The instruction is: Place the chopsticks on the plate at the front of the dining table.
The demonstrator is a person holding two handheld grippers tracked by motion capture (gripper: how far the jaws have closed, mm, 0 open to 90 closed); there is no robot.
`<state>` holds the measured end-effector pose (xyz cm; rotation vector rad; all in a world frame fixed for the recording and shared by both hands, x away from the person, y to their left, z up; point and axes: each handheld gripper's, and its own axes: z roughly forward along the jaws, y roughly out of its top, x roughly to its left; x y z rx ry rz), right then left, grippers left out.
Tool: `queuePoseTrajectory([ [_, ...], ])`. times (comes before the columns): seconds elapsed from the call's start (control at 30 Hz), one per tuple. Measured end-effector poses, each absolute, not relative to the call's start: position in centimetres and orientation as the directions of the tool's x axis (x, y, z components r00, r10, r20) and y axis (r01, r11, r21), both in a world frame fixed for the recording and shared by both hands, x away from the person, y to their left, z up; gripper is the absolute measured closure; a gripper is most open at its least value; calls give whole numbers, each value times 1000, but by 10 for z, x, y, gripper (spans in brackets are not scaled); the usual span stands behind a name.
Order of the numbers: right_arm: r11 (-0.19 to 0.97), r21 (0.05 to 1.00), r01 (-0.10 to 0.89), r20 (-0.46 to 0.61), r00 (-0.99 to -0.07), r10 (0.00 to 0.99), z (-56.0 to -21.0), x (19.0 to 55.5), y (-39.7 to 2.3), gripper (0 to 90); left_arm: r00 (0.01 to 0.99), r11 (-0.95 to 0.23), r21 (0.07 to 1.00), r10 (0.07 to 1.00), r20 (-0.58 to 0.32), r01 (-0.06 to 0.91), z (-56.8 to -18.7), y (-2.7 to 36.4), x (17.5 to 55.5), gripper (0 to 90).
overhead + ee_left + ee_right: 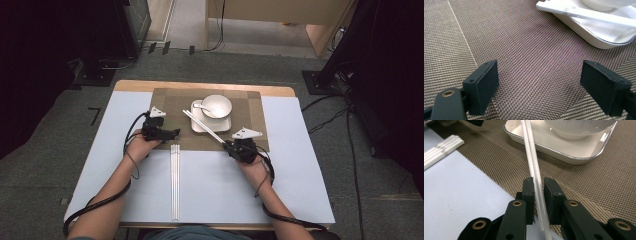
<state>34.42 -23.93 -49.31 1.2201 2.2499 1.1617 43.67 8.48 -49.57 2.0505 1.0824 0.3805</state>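
A pair of white chopsticks (202, 126) (534, 167) runs slantwise from the square white plate (200, 129) (564, 155) back to my right gripper (226, 144) (539, 182), which is shut on them near their near end. Their far ends lie across the plate's rim (604, 37). A white bowl (217, 105) (576, 127) with a white spoon (201, 106) in it stands on the plate. My left gripper (176, 132) (539, 80) rests low over the brown woven placemat (170, 105), left of the plate, its jaws wide apart with nothing between them.
A second pair of white chopsticks (175, 182) (441, 150) lies lengthwise on the pale blue table cover (300, 190), between my forearms. Cables trail from both grippers toward the table's front edge. Dark equipment stands on the floor beyond the table.
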Motion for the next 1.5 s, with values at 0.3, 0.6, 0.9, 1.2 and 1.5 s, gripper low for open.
queuePoseTrajectory([
  [0.3,313,779,543,85,-587,805,-493,349,-232,819,582,-334,750,809,-81,570,-495,92,431,150],
  [0.6,321,787,526,79,-602,794,-493,351,-228,760,575,-326,753,814,-85,572,-495,94,430,150],
  [0.9,340,774,533,81,-616,783,-496,355,-223,842,597,-359,761,801,-46,540,-494,58,450,150],
  [1.2,329,778,536,87,-611,787,-493,357,-218,842,620,-353,799,784,-31,487,-488,46,456,150],
  [1.5,332,775,537,86,-611,787,-491,362,-210,852,623,-350,789,781,-53,505,-486,41,462,150],
])
